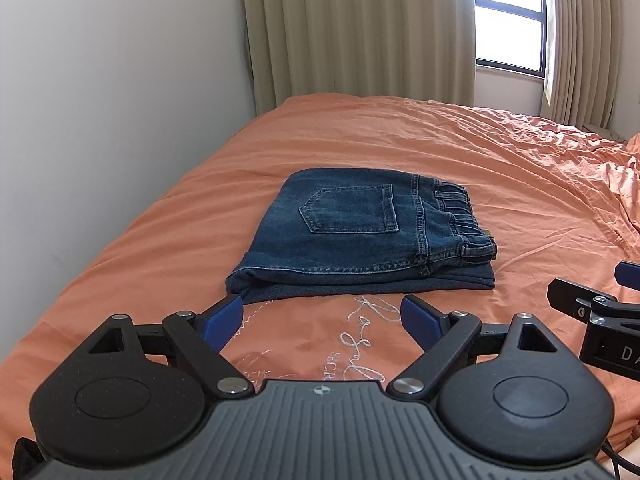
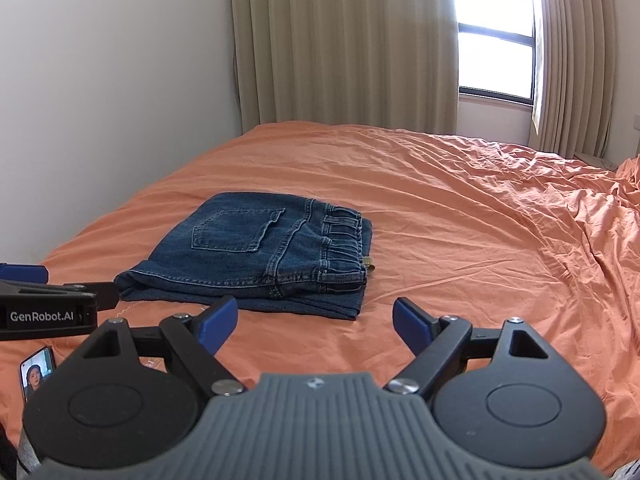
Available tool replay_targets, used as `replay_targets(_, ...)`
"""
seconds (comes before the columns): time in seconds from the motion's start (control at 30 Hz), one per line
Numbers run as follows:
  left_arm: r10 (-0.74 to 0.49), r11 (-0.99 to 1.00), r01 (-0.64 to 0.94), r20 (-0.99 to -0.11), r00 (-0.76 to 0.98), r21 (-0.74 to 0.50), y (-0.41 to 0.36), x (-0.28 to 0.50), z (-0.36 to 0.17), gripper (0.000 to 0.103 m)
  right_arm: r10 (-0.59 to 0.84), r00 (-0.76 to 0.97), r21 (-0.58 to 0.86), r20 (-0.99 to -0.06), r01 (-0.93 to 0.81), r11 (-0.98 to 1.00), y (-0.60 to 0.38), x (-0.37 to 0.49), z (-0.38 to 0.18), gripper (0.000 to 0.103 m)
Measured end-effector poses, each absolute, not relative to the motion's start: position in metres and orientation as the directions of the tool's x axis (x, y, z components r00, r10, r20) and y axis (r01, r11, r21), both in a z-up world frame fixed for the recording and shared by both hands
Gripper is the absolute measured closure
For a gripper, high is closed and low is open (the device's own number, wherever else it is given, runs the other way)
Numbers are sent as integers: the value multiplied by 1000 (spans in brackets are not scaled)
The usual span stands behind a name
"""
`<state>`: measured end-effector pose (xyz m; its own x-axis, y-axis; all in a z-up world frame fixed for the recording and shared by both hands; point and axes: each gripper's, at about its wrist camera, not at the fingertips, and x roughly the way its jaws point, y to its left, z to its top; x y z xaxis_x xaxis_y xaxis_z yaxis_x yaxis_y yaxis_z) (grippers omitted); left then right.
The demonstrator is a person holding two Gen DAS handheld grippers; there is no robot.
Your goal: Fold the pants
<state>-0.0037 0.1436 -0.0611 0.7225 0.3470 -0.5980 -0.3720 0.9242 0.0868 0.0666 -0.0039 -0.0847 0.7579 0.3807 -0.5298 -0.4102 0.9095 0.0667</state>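
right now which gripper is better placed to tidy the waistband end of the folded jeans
Right, though only narrowly. The jeans' waistband lies just ahead of the right gripper, while the left gripper faces their folded end. Both have open jaws and touch nothing.

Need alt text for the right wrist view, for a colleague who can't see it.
Folded blue jeans lie on an orange bedspread, back pocket up. The open right gripper hovers just short of them, holding nothing. Beige curtains hang behind.
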Motion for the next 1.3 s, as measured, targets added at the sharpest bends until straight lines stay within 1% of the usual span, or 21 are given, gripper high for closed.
replay_targets(1.3, 336, 931, -355, -585, 738, 87, 137, -5, -53, 0, 384, 757, 82, -529, -405, 911, -12, 65, -73, 22)
